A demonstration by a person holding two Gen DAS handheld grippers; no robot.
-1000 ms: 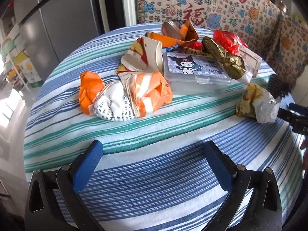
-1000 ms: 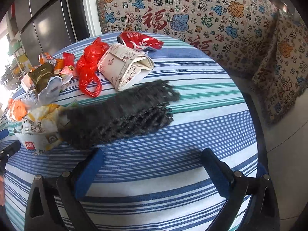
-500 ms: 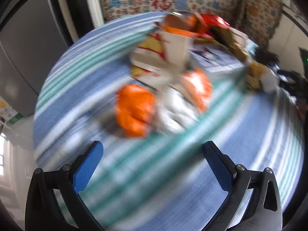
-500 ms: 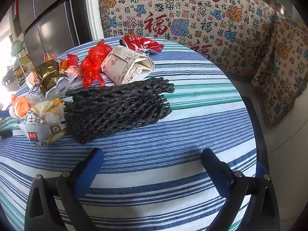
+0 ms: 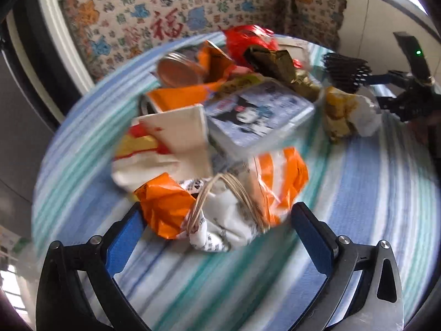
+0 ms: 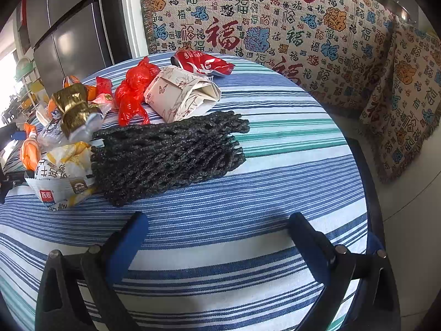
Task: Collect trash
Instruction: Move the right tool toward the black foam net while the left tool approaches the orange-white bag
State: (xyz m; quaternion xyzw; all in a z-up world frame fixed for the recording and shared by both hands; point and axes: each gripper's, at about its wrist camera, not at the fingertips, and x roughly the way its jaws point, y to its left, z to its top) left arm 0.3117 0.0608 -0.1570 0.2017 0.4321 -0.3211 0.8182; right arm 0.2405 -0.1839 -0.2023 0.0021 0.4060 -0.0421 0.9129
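Two grippers over a round table with a blue, white and green striped cloth (image 6: 275,143). Left gripper (image 5: 217,220) has its jaws spread wide, holding nothing; the crumpled orange-and-white wrapper (image 5: 220,195) sits right between the blue fingertips, at 12 o'clock from the gripper. Contact with the pads cannot be told, the left view is motion-blurred. Behind the wrapper at 12 o'clock lies a clear plastic box with a cartoon label (image 5: 259,113); at 11 o'clock a folded white, red and yellow carton (image 5: 168,140). Further back are an orange packet (image 5: 198,82), a gold foil wrapper (image 5: 278,69) and a red plastic bag (image 5: 248,38). At 2 o'clock a yellow-and-white snack bag (image 5: 347,110) lies beside the black foam net (image 5: 344,69).

Right gripper (image 6: 217,237) is also released, jaws wide apart, empty, hovering over bare cloth. The black foam net (image 6: 168,154) lies at 11 o'clock from it, near but apart from the fingertips. Touching the net's left end is the yellow-and-white snack bag (image 6: 60,176). Behind the net sits a folded butterfly-print paper box (image 6: 182,93), with the red plastic bag (image 6: 135,91) to its left and a crushed red can (image 6: 201,62) behind it. A patterned tapestry (image 6: 275,27) hangs behind the table.
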